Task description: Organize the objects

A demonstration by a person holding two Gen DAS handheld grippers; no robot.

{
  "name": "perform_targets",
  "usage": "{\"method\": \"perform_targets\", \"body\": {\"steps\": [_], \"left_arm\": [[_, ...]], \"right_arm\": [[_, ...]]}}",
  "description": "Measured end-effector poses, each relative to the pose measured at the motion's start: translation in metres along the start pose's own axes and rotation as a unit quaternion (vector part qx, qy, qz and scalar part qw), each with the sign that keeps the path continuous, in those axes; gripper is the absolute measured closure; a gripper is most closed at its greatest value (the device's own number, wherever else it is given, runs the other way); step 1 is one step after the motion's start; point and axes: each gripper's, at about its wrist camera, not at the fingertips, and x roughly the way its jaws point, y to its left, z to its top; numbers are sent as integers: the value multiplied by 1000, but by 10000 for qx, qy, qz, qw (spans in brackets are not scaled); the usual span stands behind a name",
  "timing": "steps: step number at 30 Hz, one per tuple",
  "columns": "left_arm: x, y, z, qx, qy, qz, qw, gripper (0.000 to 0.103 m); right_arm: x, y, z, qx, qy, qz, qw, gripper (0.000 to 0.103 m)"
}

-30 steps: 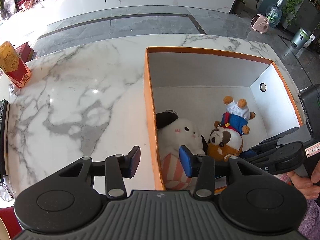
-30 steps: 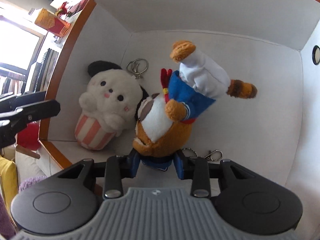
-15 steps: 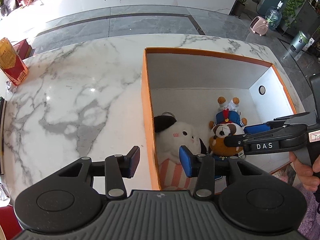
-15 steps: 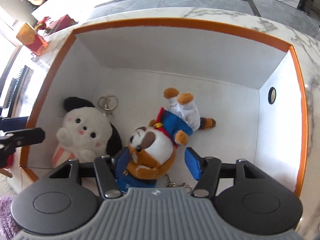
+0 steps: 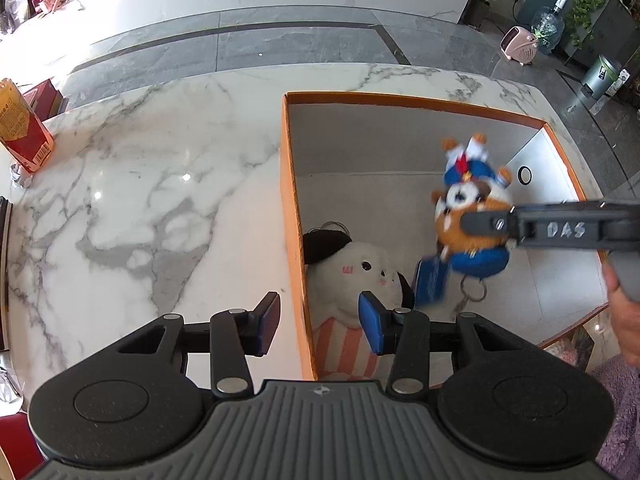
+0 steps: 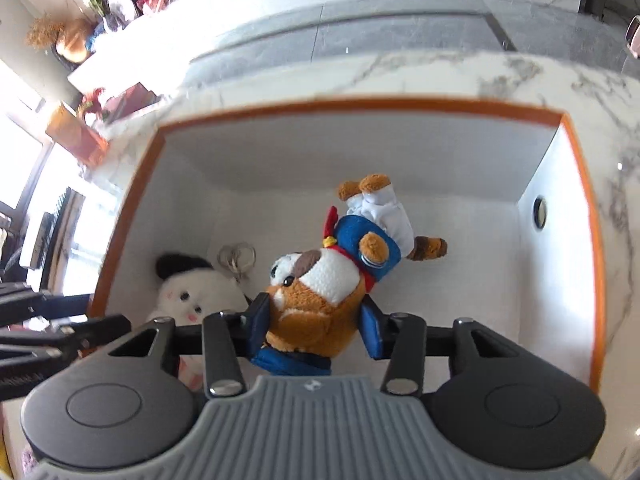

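Dog plush [image 6: 316,292] lifted off box [image 6: 576,208] floor, right claw [image 6: 316,326] closing.

Sunlit marble table [image 5: 140,184] — grey tiled floor [image 5: 304,44] beyond.

Both wrist views above box [image 5: 289,184]
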Motion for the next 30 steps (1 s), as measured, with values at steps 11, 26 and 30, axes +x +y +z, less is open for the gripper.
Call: {"method": "perform_targets", "body": {"steps": [11, 26, 30], "left_arm": [[-3, -4, 0, 37, -16, -11, 10000, 53], [4, -6, -3, 119, 83, 166, 9998, 83], [2, -6, -6, 214, 48, 315, 9993, 95]], "right_arm": [[8, 10, -12, -456, 299, 79, 9985, 55], [55, 23, -29, -689, 1388, 730, 9852, 55], [60, 27, -35, -730, 1451, 731, 9840, 55]]}}
